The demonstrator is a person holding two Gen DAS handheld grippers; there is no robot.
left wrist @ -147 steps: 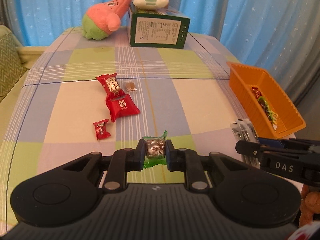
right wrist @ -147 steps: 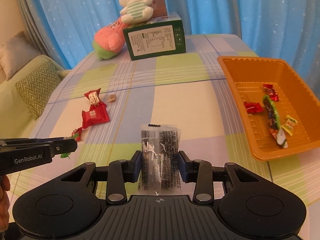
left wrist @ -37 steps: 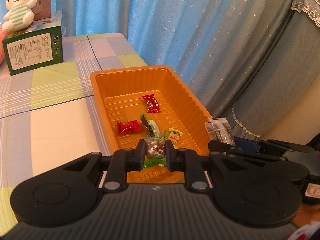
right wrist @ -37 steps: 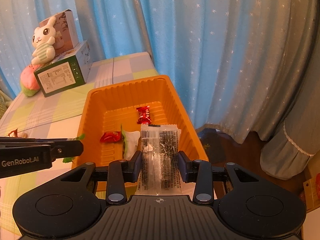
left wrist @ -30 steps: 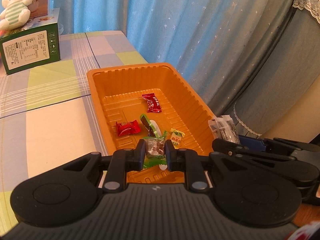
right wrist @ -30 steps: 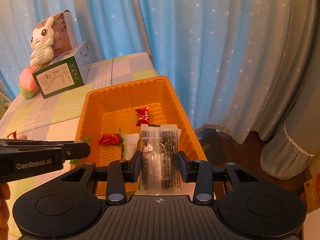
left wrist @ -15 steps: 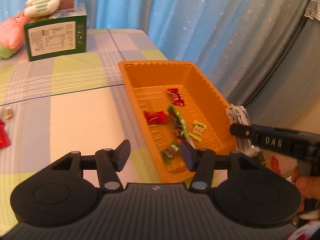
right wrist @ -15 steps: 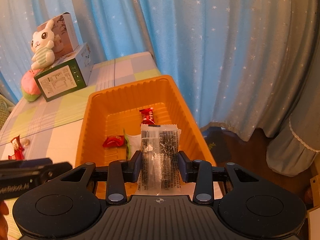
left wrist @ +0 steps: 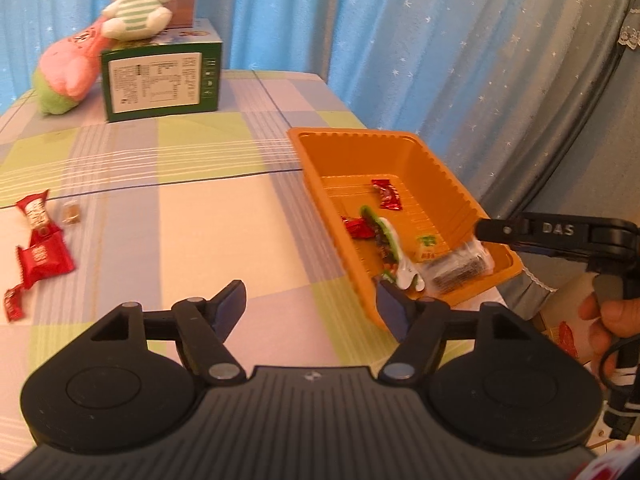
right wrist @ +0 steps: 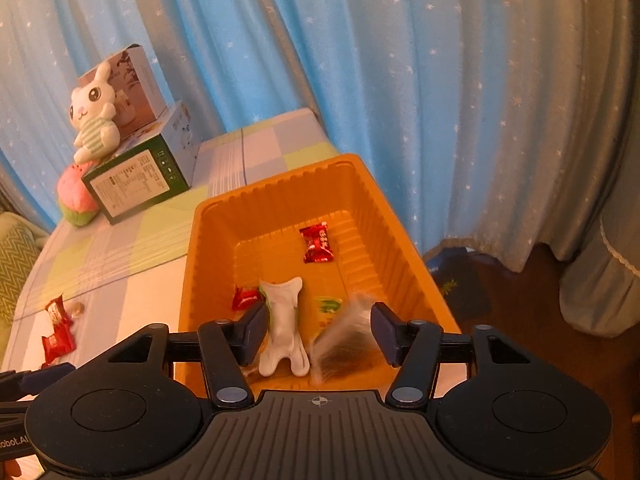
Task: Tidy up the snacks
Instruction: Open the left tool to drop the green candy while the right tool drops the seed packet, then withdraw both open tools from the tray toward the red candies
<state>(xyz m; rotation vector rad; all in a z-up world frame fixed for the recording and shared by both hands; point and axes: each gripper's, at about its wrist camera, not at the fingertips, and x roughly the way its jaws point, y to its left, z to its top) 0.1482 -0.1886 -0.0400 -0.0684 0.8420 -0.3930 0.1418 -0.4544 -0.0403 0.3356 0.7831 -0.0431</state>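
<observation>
The orange tray (left wrist: pixel 440 172) sits at the table's right edge and holds several wrapped snacks. My left gripper (left wrist: pixel 310 300) is open and empty, just left of the tray's near corner. My right gripper (right wrist: pixel 318 330) is open above the tray's (right wrist: pixel 280 196) near end. The clear packet of dark snack (right wrist: pixel 344 344) is blurred below its fingers, loose in the tray; it also shows in the left wrist view (left wrist: pixel 460 266). Red snack packets (left wrist: pixel 40 240) and a small brown candy (left wrist: pixel 73 214) lie on the table at the left.
A green box (left wrist: pixel 160 80) with a white plush bunny (left wrist: pixel 138 0) on top and a pink plush (left wrist: pixel 68 76) stand at the table's far end. Blue curtains hang behind. The table edge runs right beside the tray, with floor (right wrist: pixel 540 320) beyond.
My right gripper has opened and the clear dark packet has dropped into the tray. My left gripper, which let go of the green candy earlier, has drawn back left from the tray.
</observation>
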